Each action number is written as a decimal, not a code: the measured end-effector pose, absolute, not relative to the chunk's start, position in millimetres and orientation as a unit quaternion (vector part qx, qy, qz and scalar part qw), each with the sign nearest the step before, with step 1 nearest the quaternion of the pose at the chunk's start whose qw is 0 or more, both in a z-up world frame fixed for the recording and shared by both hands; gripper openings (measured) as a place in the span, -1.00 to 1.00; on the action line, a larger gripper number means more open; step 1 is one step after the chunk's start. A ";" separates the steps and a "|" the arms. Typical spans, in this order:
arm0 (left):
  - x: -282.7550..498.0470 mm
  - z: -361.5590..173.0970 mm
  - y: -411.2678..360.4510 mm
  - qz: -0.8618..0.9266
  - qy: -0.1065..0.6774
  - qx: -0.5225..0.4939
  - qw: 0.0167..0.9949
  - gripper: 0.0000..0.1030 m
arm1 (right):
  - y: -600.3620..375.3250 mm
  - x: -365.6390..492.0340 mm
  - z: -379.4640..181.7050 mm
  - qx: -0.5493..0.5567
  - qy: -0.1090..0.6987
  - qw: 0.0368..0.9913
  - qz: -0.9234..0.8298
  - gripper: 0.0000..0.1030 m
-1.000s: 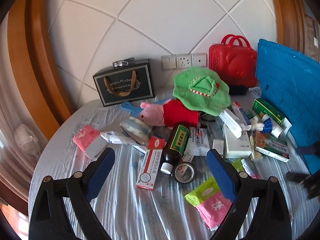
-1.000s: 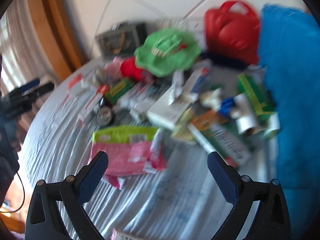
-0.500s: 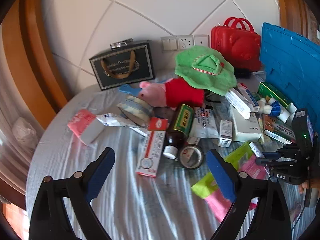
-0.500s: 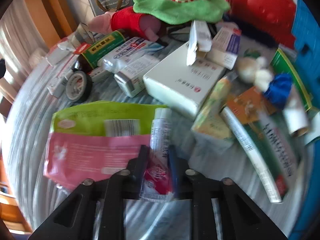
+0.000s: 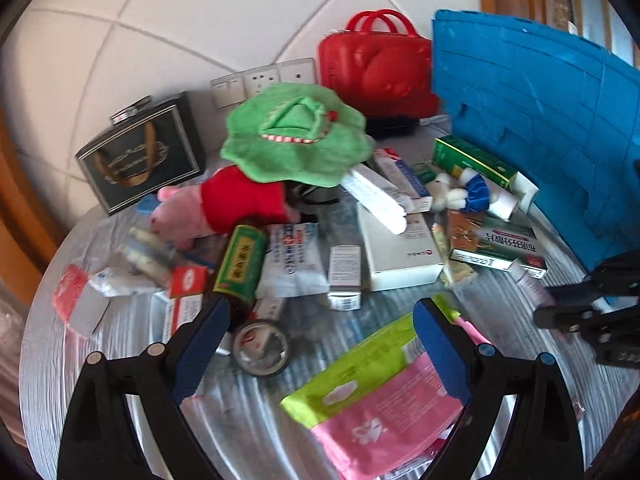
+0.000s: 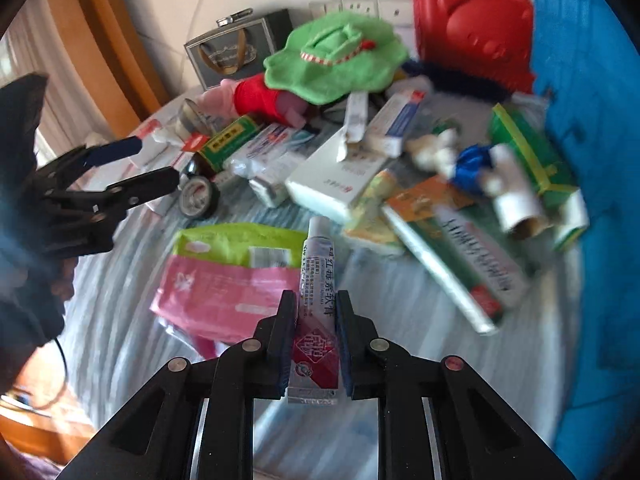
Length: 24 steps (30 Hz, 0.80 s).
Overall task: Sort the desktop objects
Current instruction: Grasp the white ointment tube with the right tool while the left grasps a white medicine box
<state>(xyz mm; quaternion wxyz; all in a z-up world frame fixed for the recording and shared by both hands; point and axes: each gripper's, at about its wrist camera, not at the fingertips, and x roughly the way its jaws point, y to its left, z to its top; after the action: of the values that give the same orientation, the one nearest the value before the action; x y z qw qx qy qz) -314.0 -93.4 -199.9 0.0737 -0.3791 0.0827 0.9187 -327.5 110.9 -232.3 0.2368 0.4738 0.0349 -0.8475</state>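
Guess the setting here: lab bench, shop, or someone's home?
Most likely a home room. A round table under a striped cloth stands against a tiled wall with wall sockets, cluttered with medicine boxes, a pink plush pig and a red toy suitcase.

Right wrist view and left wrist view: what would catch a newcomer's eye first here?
The right tool, shut on a small ointment tube above the striped tablecloth. Next, the bright green plush hat draped over a pink pig toy in red at the back of the heap of medicine boxes. Behind stand a red toy case and, to its right, a blue crate; the left tool hangs open over a roll of tape.
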 end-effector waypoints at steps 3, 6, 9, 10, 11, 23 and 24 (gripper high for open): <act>-319.7 -202.6 -88.1 0.918 0.086 -0.378 0.085 0.82 | 119.1 -324.8 -223.8 0.474 0.010 0.238 -0.848 -0.64; -337.1 -211.3 -84.1 0.916 0.092 -0.377 0.102 0.82 | 119.2 -320.2 -220.6 0.472 0.007 0.239 -0.848 -0.64; -366.2 -233.9 -77.8 0.902 0.112 -0.396 0.129 0.82 | 121.4 -317.2 -216.5 0.465 -0.001 0.243 -0.851 -0.63; -374.8 -242.2 -75.2 0.894 0.123 -0.406 0.142 0.82 | 122.0 -316.8 -215.7 0.465 -0.005 0.243 -0.851 -0.63; -380.7 -249.3 -73.1 0.888 0.133 -0.414 0.151 0.69 | 122.0 -316.3 -215.8 0.465 -0.006 0.242 -0.852 -0.63; -414.4 -295.6 -68.4 0.846 0.149 -0.475 0.194 -0.28 | 146.4 -312.9 -222.2 0.470 -0.038 0.215 -0.855 -0.63; -413.8 -294.5 -67.0 0.844 0.146 -0.479 0.194 -0.34 | 144.2 -312.3 -221.3 0.469 -0.036 0.217 -0.856 -0.63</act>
<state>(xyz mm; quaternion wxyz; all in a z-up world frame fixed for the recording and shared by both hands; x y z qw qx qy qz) -413.8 -67.0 -294.5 0.1944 -0.4788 0.1459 0.8436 -312.3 144.2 -221.3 0.2174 0.4685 -0.0364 -0.8555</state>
